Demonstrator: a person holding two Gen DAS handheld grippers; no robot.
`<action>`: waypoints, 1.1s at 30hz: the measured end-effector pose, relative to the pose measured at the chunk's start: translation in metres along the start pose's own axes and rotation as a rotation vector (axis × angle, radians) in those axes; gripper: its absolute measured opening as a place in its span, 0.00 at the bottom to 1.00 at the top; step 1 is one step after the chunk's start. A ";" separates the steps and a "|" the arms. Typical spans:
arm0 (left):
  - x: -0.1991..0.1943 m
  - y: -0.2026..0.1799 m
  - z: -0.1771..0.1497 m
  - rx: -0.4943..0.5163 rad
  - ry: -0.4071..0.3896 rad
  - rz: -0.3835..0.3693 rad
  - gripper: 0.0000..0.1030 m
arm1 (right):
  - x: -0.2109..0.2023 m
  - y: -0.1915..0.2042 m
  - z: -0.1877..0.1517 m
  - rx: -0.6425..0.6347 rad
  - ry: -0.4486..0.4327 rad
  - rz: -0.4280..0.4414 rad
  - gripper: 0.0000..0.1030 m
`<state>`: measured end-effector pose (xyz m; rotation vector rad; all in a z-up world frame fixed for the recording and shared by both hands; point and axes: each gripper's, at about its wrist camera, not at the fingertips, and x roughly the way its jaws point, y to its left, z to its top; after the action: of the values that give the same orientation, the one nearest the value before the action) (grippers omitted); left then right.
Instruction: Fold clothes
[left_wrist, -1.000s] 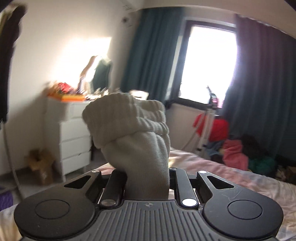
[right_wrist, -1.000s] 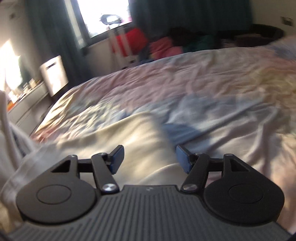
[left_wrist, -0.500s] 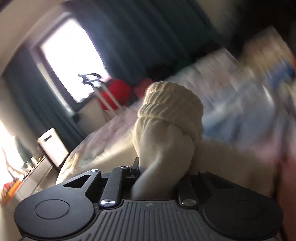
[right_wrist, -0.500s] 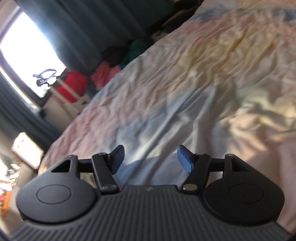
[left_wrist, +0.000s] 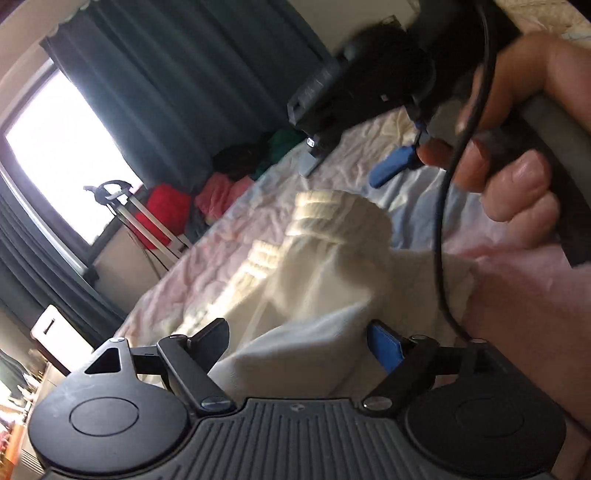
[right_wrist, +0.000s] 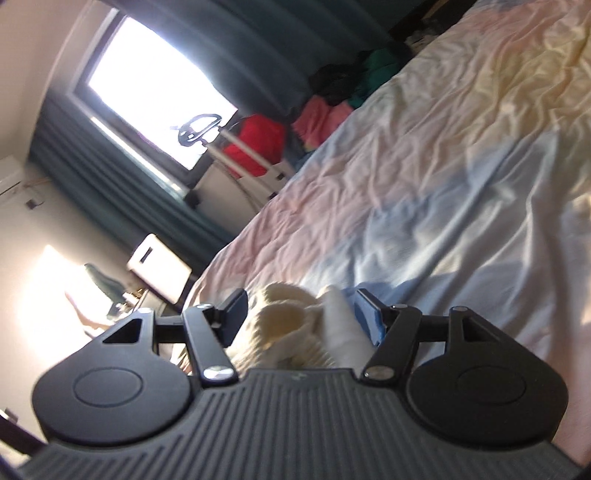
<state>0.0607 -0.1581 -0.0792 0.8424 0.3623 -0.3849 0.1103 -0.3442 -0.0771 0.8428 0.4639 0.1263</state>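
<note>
Cream rolled socks (left_wrist: 325, 266) on the bed (left_wrist: 229, 254), between the left gripper (left_wrist: 299, 343) jaws just opened wide, unpressed, right gripper (right_wrist: 299, 314) jaws spread around them, not clamped

Wrist views, low, sharing bed (left_wrist: 236, 254), window (right_wrist: 155, 88)

Cream ribbed sock bundle (left_wrist: 332, 258) – pastel-patched bedsheet (right_wrist: 443, 166).

your left gripper (left_wrist: 297, 341) is black with a ribbed grey body, round side discs, silver screws and blue pads. your right gripper (right_wrist: 301, 308) matches it. a thin black cable (left_wrist: 441, 221) runs past your bare hand (left_wrist: 517, 147).
</note>
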 end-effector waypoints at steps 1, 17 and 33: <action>-0.004 0.004 -0.010 0.018 -0.006 0.017 0.81 | 0.000 0.003 -0.002 -0.007 0.005 0.008 0.65; -0.019 0.032 -0.095 -0.161 0.049 -0.240 0.82 | -0.041 0.011 -0.049 0.119 0.154 -0.050 0.72; -0.054 0.019 -0.085 -0.236 -0.095 -0.173 0.82 | 0.001 0.046 -0.059 -0.124 0.091 -0.072 0.36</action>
<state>0.0090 -0.0707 -0.0940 0.5620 0.3853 -0.5297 0.0879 -0.2727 -0.0770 0.6997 0.5653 0.1259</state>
